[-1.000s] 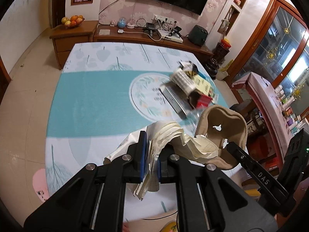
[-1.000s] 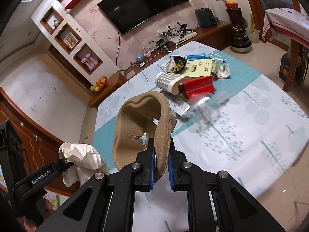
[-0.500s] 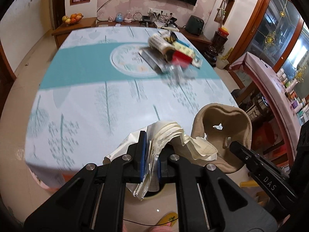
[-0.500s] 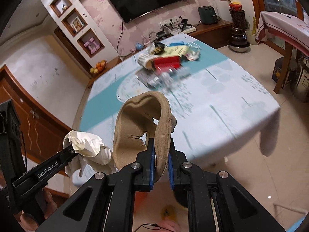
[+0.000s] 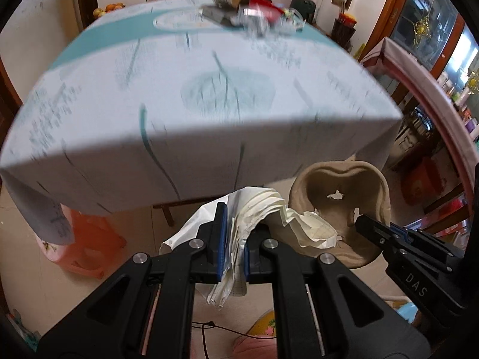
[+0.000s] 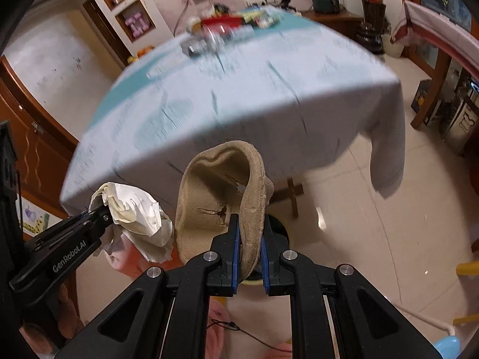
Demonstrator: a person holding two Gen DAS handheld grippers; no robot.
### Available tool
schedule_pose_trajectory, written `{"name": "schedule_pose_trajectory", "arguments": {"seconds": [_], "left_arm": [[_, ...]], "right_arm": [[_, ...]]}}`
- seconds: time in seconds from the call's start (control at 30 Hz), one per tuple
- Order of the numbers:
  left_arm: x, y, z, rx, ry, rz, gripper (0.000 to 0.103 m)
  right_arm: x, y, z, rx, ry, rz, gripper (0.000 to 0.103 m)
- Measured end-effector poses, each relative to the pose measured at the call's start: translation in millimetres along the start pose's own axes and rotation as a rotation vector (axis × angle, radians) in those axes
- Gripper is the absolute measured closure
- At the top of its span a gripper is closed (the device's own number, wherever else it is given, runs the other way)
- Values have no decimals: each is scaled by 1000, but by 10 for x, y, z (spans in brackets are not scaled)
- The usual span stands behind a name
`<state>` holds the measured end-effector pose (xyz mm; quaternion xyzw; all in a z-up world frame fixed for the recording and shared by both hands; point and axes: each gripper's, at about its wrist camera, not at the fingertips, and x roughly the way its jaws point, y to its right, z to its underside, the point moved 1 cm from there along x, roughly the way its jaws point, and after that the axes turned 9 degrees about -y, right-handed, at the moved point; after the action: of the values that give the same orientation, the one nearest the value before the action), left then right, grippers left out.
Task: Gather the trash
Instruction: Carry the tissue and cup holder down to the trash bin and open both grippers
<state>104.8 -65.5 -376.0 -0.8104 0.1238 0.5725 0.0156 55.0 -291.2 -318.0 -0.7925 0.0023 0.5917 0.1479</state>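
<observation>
My left gripper (image 5: 233, 224) is shut on a crumpled wad of white paper (image 5: 263, 209), which also shows at the left of the right wrist view as the paper wad (image 6: 134, 209). My right gripper (image 6: 248, 233) is shut on the rim of a brown moulded pulp tray (image 6: 209, 197); the same pulp tray (image 5: 341, 191) hangs to the right in the left wrist view. Both loads hang side by side below the table's near edge, over the floor. A blurred heap of trash (image 5: 251, 12) lies at the table's far end. A dark round bin rim (image 6: 280, 230) peeks from behind the pulp tray.
The table with its white and teal cloth (image 5: 194, 89) fills the upper view, its cloth corner (image 6: 386, 155) hanging down. A pink plastic stool (image 5: 86, 245) stands under the table at left. Tiled floor (image 6: 374, 239) lies to the right. A cable (image 5: 227, 329) runs across the floor.
Both grippers have drawn back from above the table and sunk below its near edge, still gripping the paper and the pulp tray. The trash heap now looks farther away.
</observation>
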Motion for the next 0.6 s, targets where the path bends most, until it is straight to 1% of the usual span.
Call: {"name": "schedule_pose_trajectory", "arguments": {"seconds": [0.1,0.23,0.4,0.5,0.6], "left_arm": [[351,-19,134,-22,-9,2,97],[890,-86,293,-36,-16,-12,97],[1532,-168,460,-17,-19,-43,97],[1871,-230,509,-19,-23,-55,96],[2153,-281,532,-19,-26,-56,96]], "right_arm": [[367,132,129,-5,-25,17,92],[880,256,196,-12,-55,33,92],[1589,373,299,-18,-93,51,92],[2029,458,373,-22,-127,57,92],[2365,509,423,-38,-160,62,92]]}}
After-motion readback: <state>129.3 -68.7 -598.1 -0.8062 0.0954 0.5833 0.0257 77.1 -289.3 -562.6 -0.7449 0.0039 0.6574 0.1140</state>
